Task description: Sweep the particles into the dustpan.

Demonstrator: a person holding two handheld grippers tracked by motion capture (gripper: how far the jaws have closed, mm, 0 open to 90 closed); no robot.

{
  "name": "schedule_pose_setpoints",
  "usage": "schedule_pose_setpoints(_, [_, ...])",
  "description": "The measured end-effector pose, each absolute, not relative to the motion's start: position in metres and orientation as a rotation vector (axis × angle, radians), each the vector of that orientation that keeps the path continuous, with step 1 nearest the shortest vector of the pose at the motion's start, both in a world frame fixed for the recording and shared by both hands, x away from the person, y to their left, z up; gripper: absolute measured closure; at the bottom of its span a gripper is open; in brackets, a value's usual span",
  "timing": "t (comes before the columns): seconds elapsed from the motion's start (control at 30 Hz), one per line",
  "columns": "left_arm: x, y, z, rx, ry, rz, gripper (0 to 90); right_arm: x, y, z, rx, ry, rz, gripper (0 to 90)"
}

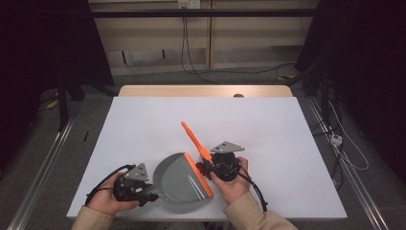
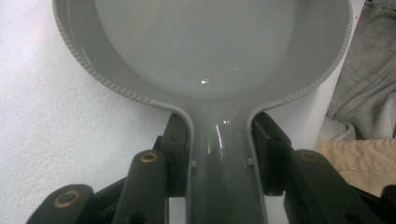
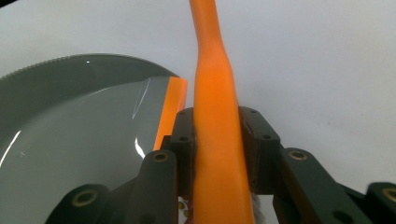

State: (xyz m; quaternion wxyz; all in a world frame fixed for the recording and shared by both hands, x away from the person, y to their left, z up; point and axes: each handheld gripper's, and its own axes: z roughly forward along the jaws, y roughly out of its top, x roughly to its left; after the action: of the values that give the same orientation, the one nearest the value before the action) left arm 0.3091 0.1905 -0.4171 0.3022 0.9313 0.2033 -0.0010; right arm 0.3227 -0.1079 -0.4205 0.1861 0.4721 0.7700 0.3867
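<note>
A grey dustpan [image 1: 179, 179] with an orange lip lies flat near the table's front edge. My left gripper [image 1: 146, 191] is shut on the dustpan's handle [image 2: 219, 154], both pads pressed against its sides. An orange hand brush [image 1: 195, 140] points its handle away toward the back left, its bristles next to the dustpan's orange lip [image 3: 170, 109]. My right gripper [image 1: 214, 165] is shut on the brush handle [image 3: 215, 140] close to the bristle end. The bristles are mostly hidden under the gripper and hand.
The white table top [image 1: 268, 129] stretches wide behind and to both sides of the tools. A wooden edge [image 1: 206, 91] runs along the table's far side. Cables lie on the floor to the right [image 1: 344, 148].
</note>
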Motion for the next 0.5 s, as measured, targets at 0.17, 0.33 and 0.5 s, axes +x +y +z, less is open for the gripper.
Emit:
schedule_pose_setpoints(0.17, [0.3094, 0.1914, -0.4172, 2.464, 0.54, 0.0, 62.9, 0.3235, -0.1081, -0.4193, 1.252, 2.172, 1.04, 70.2])
schedule_pose_setpoints(0.33, [0.3094, 0.1918, -0.4173, 2.466, 0.541, -0.001, 62.9, 0.325, -0.108, -0.4181, 1.16, 2.201, 0.993, 70.1])
schedule_pose_setpoints(0.5, [0.3099, 0.1925, -0.4176, 2.468, 0.536, -0.002, 62.9, 0.3272, -0.1082, -0.4185, 1.113, 2.231, 0.977, 69.2])
